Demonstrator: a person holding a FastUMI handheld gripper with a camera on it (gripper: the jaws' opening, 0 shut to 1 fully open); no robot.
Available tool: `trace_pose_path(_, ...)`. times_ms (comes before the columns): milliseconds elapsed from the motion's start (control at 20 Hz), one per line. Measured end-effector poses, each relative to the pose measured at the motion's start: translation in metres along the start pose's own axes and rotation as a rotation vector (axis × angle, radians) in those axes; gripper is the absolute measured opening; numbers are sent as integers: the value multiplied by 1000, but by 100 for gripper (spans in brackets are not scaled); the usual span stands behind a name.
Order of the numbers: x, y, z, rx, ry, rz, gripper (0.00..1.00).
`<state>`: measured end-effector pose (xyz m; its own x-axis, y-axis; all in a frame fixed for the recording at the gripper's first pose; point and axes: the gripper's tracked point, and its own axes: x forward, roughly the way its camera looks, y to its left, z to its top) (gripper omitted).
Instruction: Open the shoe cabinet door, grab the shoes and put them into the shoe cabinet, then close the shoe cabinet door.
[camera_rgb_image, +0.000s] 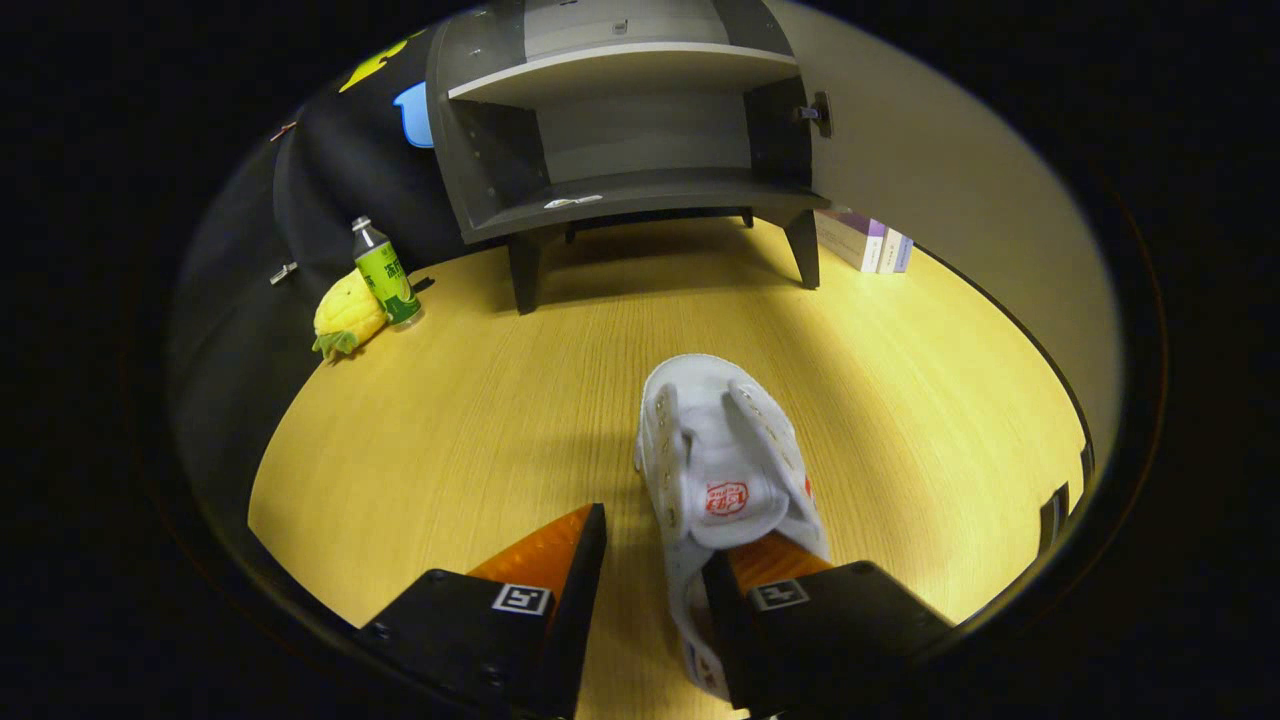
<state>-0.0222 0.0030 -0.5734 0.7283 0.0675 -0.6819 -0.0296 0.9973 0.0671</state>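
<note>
In the gripper view, the gripper (652, 560) is hanging low over the wooden counter (480, 420) with its 2 fingers set moderately apart. A white shoe (715, 450) is lying on the counter, toe pointing toward the cabinet (620, 130). The right finger (765, 565) is sitting inside the shoe's opening, under the tongue; the left finger (560, 550) is standing outside the shoe's left side, with bare counter showing between it and the shoe, so the gripper is not clamping it. Well beyond the shoe, the cabinet is standing on short legs with its door (950, 200) swung open to the right and 2 shelves showing. Left of the cabinet, a green bottle (385, 272) is standing just beside a yellow plush (347, 316). Books (865, 240) are lying by the cabinet's right leg.
</note>
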Motion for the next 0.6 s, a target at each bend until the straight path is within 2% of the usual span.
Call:
trace_pose_path(100,1,1,5,38,-31,5,22)
trace_pose_path(200,10,3,2,32,-33,34,17)
trace_pose_path(250,-1,4,10,26,-52,39,6)
trace_pose_path(350,1,5,7,29,-36,51,5)
trace_pose_path(600,-22,-6,44,45,-68,51,5)
